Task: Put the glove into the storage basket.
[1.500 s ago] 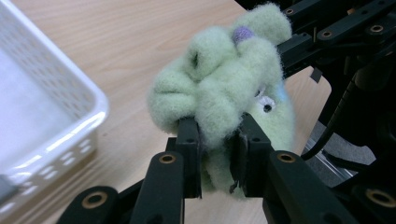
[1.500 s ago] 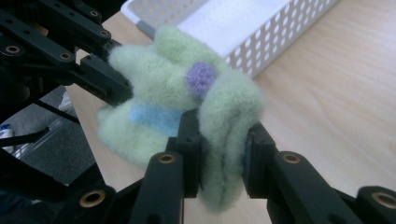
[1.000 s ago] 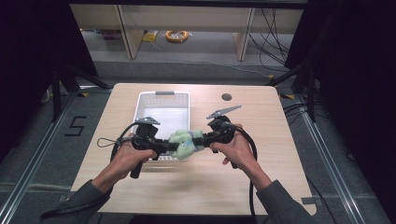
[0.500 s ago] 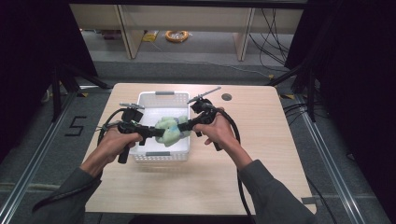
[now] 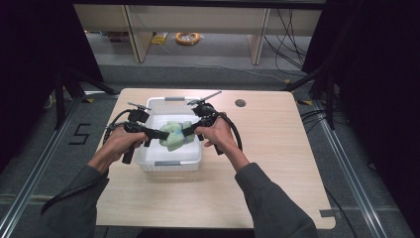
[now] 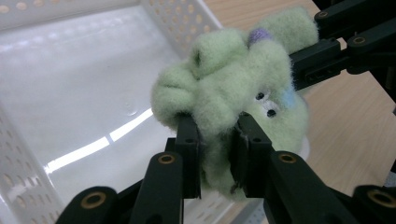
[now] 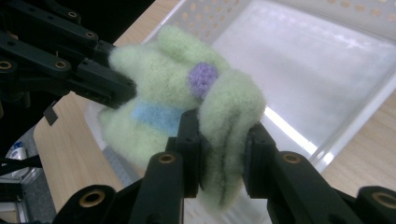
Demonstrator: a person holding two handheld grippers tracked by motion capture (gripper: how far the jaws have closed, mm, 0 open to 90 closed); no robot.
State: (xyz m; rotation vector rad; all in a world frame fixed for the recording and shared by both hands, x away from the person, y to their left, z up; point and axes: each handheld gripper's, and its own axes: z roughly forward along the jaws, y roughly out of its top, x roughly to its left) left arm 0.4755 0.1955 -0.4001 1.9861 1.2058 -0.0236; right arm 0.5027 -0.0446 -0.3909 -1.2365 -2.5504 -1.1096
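Green plush toy (image 5: 174, 135) pinched by both grippers' jaws, over white basket (image 5: 171, 163)

Both grippers — left gripper (image 5: 159, 134), right gripper (image 5: 188, 131) — have carried the green plush toy (image 5: 174, 135) forward, from the table's near side to over the white basket (image 5: 171, 163).

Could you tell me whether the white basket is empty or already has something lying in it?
Empty: the white basket's floor is bare, and the green plush toy hangs above it, clamped between both grippers' jaws.
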